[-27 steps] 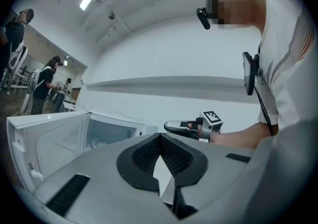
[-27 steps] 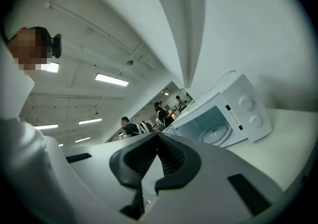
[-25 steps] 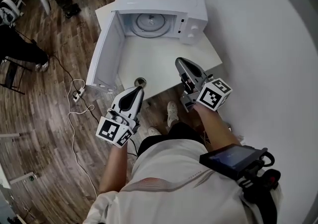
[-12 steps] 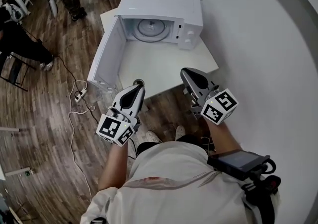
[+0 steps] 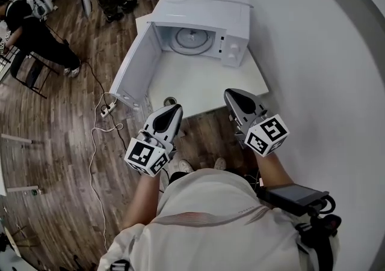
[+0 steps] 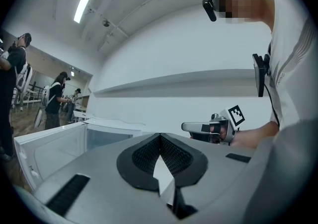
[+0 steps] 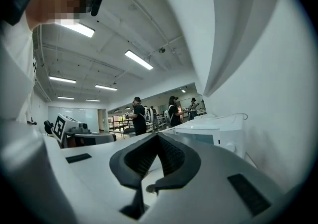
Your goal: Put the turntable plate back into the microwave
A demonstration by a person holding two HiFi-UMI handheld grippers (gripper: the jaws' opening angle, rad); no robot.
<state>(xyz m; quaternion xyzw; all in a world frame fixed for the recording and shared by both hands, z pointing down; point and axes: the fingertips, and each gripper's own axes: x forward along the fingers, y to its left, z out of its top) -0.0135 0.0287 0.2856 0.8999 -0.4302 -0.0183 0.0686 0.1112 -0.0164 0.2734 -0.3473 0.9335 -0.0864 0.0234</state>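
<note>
The white microwave (image 5: 207, 14) stands at the back of a white table (image 5: 198, 86) with its door (image 5: 137, 65) swung open to the left. The round glass turntable plate (image 5: 191, 40) lies flat inside the cavity. My left gripper (image 5: 174, 108) is shut and empty, just short of the table's front edge. My right gripper (image 5: 231, 92) is also shut and empty, at the front right edge. In the left gripper view the pads (image 6: 149, 151) meet at the tip, with the open door (image 6: 47, 151) ahead. The right gripper view shows the microwave (image 7: 213, 131) beyond shut jaws.
A small round metal piece (image 5: 170, 101) sits on the table near its front edge. A power strip and cable (image 5: 108, 109) lie on the wood floor to the left. People and chairs (image 5: 36, 29) are at the far left. A white wall runs along the right.
Both grippers have drawn back from the table towards the person's body and risen a little. The right gripper has rolled. The plate stays in the microwave.
</note>
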